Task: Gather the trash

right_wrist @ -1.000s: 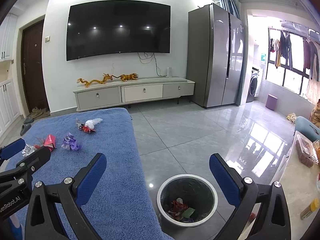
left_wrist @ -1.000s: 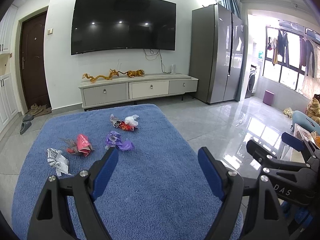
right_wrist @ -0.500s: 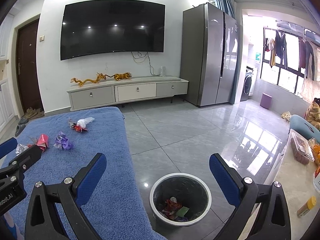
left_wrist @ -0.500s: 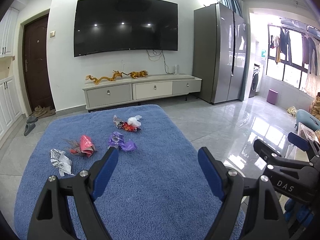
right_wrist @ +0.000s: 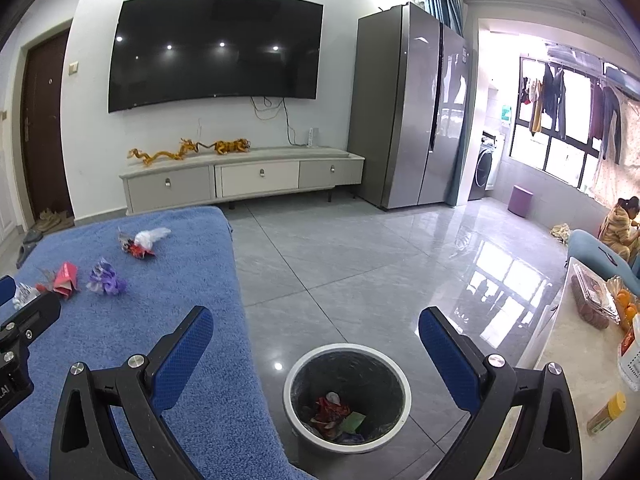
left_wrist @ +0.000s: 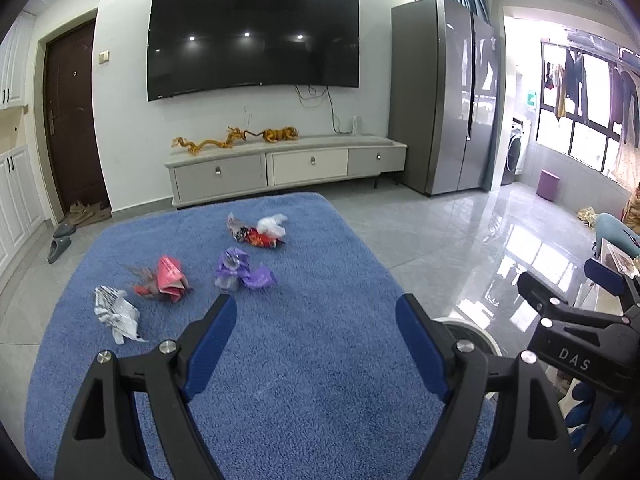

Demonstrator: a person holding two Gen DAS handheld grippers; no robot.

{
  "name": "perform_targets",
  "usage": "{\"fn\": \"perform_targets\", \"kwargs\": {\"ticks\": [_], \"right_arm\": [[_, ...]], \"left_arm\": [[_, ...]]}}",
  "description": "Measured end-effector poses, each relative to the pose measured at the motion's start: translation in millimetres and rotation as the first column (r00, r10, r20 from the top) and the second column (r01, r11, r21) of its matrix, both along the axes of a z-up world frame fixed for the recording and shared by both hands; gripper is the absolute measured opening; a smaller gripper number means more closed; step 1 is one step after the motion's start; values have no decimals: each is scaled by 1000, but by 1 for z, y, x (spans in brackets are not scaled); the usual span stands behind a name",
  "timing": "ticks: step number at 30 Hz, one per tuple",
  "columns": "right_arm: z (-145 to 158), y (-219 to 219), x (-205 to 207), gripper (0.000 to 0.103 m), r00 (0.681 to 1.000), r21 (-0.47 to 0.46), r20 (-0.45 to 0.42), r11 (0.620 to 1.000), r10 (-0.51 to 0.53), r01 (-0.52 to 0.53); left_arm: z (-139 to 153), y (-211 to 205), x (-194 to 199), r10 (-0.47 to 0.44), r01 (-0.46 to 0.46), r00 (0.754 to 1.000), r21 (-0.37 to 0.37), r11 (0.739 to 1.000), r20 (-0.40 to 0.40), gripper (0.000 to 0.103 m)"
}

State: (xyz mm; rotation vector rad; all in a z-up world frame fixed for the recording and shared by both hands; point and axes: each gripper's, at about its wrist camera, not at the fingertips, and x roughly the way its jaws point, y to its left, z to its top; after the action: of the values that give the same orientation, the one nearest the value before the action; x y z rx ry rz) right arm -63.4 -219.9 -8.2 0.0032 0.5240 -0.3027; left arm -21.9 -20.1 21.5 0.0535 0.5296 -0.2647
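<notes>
Some trash is already in the bin on the floor. Four bits still lie on the blue rug: white scrap, pink wrapper, purple wrapper, and a red-and-white clump, maybe two pieces. The left gripper and right gripper both hang wide apart, holding nothing.

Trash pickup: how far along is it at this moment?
Done: a few wrappers already lie in the bin. In hand: nothing; the left gripper and right gripper are both open and empty. Left on the blue rug: a white printed scrap, a pink wrapper, a purple wrapper and a red-and-white clump.
</notes>
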Motion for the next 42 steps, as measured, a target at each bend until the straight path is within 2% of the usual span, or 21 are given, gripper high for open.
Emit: {"fn": "perform_targets", "kwargs": {"ticks": [18,33,42], "right_arm": [[-29,-6,21,103,994,-28,-105,999,-26,23],[-31,-10,23,103,994,-23,-103,999,-30,28],[-30,-13,19,103,995,-24,-96,999,-36,33]], "left_arm": [[-30,-8,23,16,-14,997,29,999,-71,81],[-37,-11,25,23,-20,997,38,999,-72,81],[-38,-15,24,-3,8,995,52,999,-95,81]]}}
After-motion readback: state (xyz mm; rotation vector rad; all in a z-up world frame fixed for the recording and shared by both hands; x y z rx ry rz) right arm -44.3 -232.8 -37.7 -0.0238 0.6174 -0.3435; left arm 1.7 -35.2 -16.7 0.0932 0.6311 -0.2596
